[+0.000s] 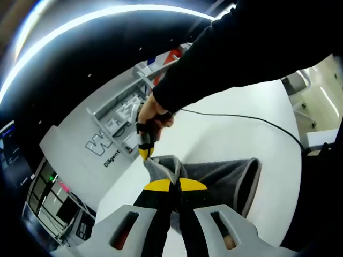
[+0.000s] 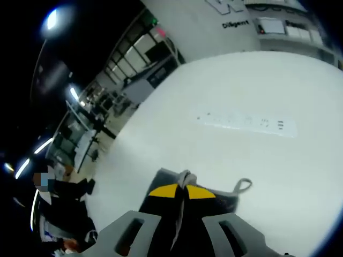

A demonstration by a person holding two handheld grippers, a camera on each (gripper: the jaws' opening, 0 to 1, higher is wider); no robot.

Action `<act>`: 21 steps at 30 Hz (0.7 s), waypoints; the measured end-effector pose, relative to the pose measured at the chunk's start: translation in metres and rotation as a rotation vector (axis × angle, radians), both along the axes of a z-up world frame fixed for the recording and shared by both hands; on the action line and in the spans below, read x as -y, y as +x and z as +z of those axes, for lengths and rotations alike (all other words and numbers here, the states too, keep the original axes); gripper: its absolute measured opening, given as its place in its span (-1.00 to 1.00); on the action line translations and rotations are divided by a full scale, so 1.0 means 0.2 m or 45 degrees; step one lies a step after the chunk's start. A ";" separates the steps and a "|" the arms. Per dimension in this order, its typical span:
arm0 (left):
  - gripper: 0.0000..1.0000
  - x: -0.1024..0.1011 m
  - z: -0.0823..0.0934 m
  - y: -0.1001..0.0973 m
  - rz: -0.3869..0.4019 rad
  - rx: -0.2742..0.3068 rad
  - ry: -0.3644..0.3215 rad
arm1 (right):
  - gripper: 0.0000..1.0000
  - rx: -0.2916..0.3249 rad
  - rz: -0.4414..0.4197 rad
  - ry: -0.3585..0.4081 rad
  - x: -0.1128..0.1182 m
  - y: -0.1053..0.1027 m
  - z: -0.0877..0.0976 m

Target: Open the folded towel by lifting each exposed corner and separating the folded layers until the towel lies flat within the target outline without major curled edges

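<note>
The grey towel point(image 1: 225, 179) hangs lifted over the white table point(image 1: 236, 139), bunched between the two grippers. In the left gripper view my left gripper point(image 1: 175, 186) is shut on a fold of it, the yellow tips pressed together over the cloth. Just beyond, my right gripper point(image 1: 146, 145), held by a hand in a black sleeve, pinches a raised corner. In the right gripper view my right gripper point(image 2: 182, 191) is shut on a towel corner point(image 2: 185, 178) that pokes up between its tips. The towel's hanging loop point(image 2: 242, 186) sticks out to the right.
A black cable point(image 1: 241, 116) runs across the table behind the towel. A pale printed strip point(image 2: 246, 121) lies on the table point(image 2: 278, 80) farther out. A grey wall with lettering point(image 1: 102, 144) and shelving stand past the table's edge. A person point(image 2: 59, 209) is at the left.
</note>
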State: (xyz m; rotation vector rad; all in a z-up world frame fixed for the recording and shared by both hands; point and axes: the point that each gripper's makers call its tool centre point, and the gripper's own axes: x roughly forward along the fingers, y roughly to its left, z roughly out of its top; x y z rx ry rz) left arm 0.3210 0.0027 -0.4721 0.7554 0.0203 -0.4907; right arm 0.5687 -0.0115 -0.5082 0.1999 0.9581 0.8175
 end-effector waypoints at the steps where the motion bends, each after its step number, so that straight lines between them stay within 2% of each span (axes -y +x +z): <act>1: -0.99 -0.01 0.00 0.00 0.002 -0.002 -0.006 | -1.00 0.002 0.002 -0.004 -0.01 0.00 0.00; 12: -0.99 -0.17 0.02 -0.02 0.067 0.005 -0.047 | -1.00 0.039 0.019 -0.044 -0.13 0.00 0.07; 21: -0.99 -0.28 0.02 -0.01 0.117 0.003 -0.060 | -1.00 0.056 0.055 -0.082 -0.26 0.00 0.08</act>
